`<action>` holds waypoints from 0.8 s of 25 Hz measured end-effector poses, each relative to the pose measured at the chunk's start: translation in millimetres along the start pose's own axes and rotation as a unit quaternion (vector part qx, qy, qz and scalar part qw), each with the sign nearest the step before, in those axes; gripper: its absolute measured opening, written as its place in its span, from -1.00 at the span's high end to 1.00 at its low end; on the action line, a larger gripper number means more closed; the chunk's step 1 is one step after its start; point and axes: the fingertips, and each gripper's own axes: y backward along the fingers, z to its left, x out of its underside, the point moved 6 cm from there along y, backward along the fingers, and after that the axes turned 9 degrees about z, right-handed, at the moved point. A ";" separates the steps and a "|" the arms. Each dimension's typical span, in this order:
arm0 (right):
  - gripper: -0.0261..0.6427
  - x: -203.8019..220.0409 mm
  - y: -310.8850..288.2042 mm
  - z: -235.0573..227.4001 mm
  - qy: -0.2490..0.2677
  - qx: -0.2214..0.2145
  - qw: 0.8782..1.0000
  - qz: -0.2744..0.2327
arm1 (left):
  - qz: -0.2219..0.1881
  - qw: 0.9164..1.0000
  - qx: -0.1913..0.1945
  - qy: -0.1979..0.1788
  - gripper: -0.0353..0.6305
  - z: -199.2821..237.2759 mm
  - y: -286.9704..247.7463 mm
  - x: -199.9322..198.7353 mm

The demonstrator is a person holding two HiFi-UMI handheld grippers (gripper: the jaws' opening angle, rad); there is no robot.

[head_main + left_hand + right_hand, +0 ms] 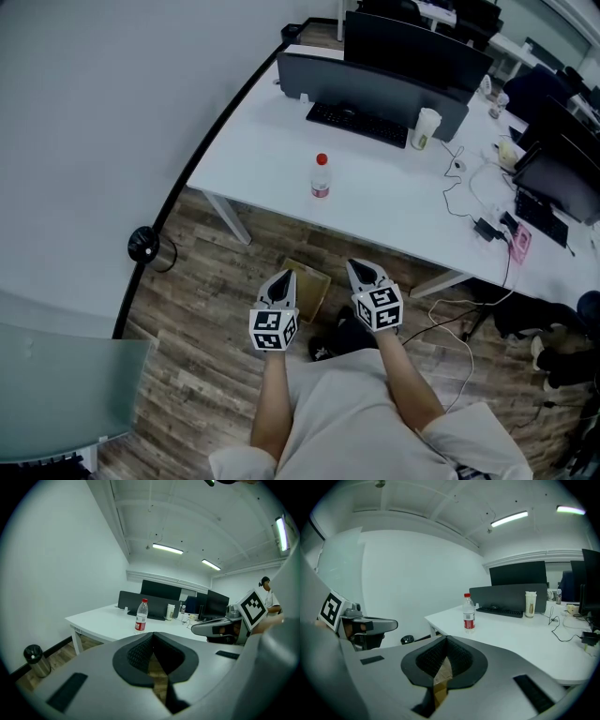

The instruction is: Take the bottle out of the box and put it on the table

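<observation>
Wood-plank floor (pixel 216 281) is stretching out beneath you, and a white table (pixel 394 202) is standing beyond both sets of jaws. You are holding the left gripper (pixel 281 279) and the right gripper (pixel 364 272) side by side, a little apart, both pointing toward the table. Each pair of jaws is pressing together at the tips, and nothing is sitting between them in either gripper view.

The bottle (pixel 321 176) is standing upright on the table, ahead of the jaws and well clear of them, roughly on a line running between the two grippers. It is showing a clear plastic body, a red cap and a red label band around its lower half. In the left gripper view it is rising above the jaw tips and just to their left. In the right gripper view it is sitting above the tips and just to their right.

The box (pixel 309 286) is lying on the floor just ahead of the jaw tips, between the two grippers, and they are covering part of it in the head view. In both gripper views only a sliver of brown cardboard is peeking through the slot below the joined tips. You cannot tell what its inside is holding. The label's print is coming out too small to read, and the bottle's fill level is hard to judge.
</observation>
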 end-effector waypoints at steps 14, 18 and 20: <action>0.80 2.9 5.8 -4.1 0.004 0.014 1.000 0.000 | 0.003 1.000 0.003 0.001 0.85 -3.1 -1.2 5.4; 0.80 4.0 7.9 -2.9 0.005 0.018 1.000 0.000 | 0.001 1.000 0.005 0.000 0.85 -5.2 0.9 5.6; 0.80 4.9 8.3 -1.5 0.006 0.019 1.000 0.000 | 0.001 1.000 0.005 -0.001 0.85 -5.4 2.1 5.9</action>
